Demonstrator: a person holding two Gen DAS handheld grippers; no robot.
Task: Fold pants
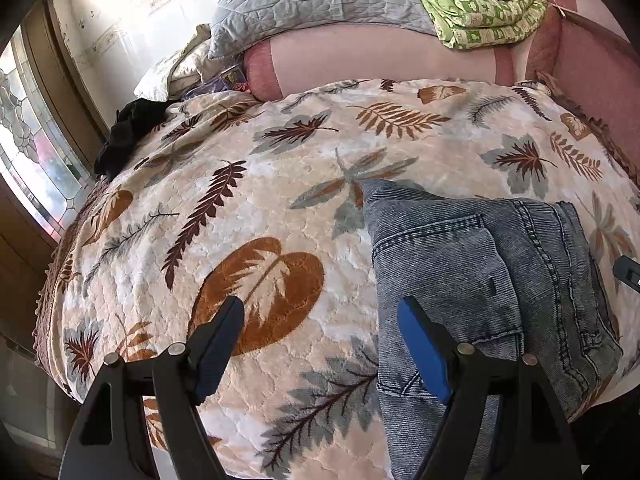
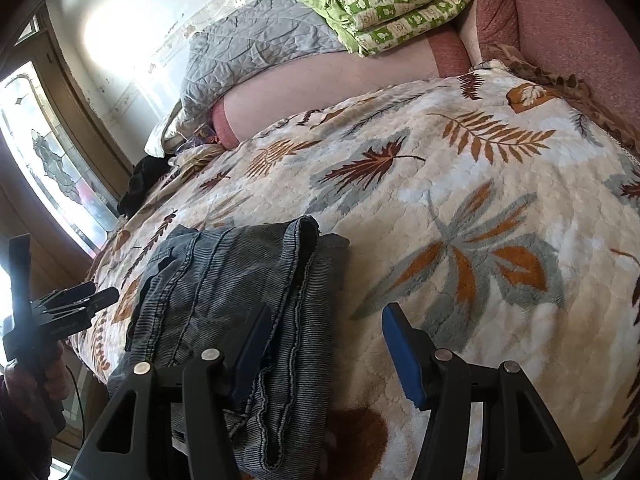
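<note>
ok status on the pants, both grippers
Left gripper open, empty. Right gripper open, empty. Jeans folded in a stack on the leaf blanket. Nothing in the way.

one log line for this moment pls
task: fold pants | jeans: folded, on blanket | left gripper: open, empty | right gripper: open, empty | step: released

A home bedroom: leaf-print blanket [image 1: 280, 184] over bed, pillow [image 1: 304, 4], folded quilt [image 1: 488, 8], stained-glass window [image 1: 36, 160].
</note>
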